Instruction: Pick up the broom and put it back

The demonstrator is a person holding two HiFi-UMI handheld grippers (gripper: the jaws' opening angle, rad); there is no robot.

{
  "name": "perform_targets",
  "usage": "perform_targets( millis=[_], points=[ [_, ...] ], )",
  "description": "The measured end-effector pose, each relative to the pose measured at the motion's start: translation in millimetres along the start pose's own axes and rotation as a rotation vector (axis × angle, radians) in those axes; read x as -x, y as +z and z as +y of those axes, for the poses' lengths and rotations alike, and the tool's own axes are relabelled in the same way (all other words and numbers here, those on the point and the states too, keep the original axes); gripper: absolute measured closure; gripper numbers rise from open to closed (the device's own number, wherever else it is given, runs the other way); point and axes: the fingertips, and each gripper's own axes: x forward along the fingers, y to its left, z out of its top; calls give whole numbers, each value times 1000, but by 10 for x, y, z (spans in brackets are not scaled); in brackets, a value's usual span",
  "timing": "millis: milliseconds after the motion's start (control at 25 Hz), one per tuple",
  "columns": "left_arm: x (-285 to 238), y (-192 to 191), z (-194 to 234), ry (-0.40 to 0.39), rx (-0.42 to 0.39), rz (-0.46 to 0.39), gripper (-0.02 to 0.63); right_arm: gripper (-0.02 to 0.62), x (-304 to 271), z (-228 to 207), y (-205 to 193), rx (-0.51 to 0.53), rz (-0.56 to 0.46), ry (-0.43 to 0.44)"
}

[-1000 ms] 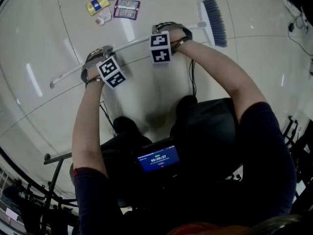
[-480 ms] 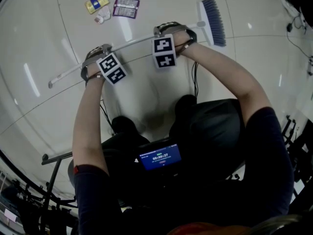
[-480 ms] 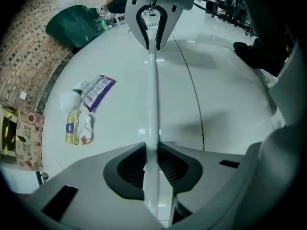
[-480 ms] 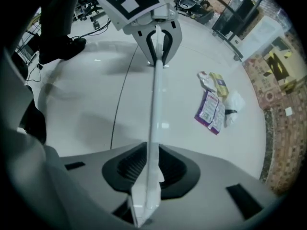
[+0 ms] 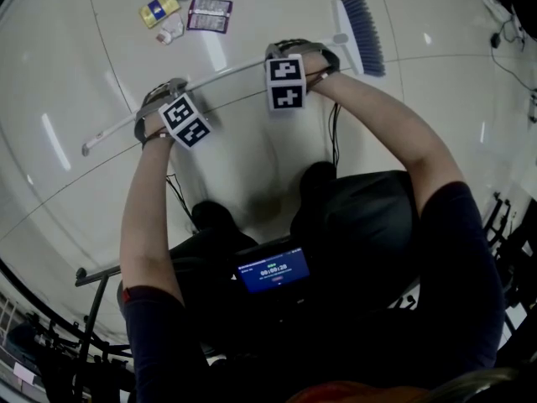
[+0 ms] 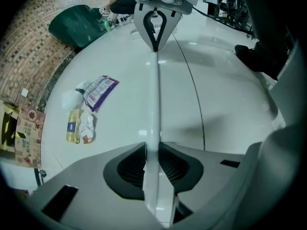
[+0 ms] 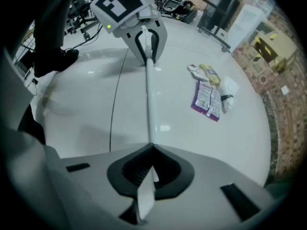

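Glossy white floor lies under the broom, brush head at one o'clock, likely light, stiff and slick-handled; left gripper grips its handle, and right gripper has just clamped it nearer the head, sensibly spread.

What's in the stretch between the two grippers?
Only the broom handle, running from the left gripper to the right gripper, both shut on it. The head view shows it.
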Motion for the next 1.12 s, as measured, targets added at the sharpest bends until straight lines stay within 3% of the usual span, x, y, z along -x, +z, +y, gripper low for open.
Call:
perform_targets(
  millis=[320,480,560,600,720,840,920,1120],
  points=[
    [330,-26,193,-46,76,-116,518,584,-25,-47,-14,-56,33,37],
    [426,-25,268,-34,-11,-115,548,583,-19,-43,-27,-53,38,35],
    [390,13,307,-21,-8,-122,563,583,-15,-52,-47,-46,44,13],
    [380,30,315,-23,14,-132,601,583,-19,-55,-35,-45,43,6],
    [386,146,336,-34,60,-167,601,583,-27,-61,-4,-72,31,20],
    [409,320,465,-10,83,-213,601,583,-21,-67,-27,-199,28,74],
    [432,406,598,18,142,-254,601,584,-15,-83,-32,-256,18,87],
    [530,622,833,97,309,-332,601,584,61,-309,-208,-339,-20,0]
  ],
)
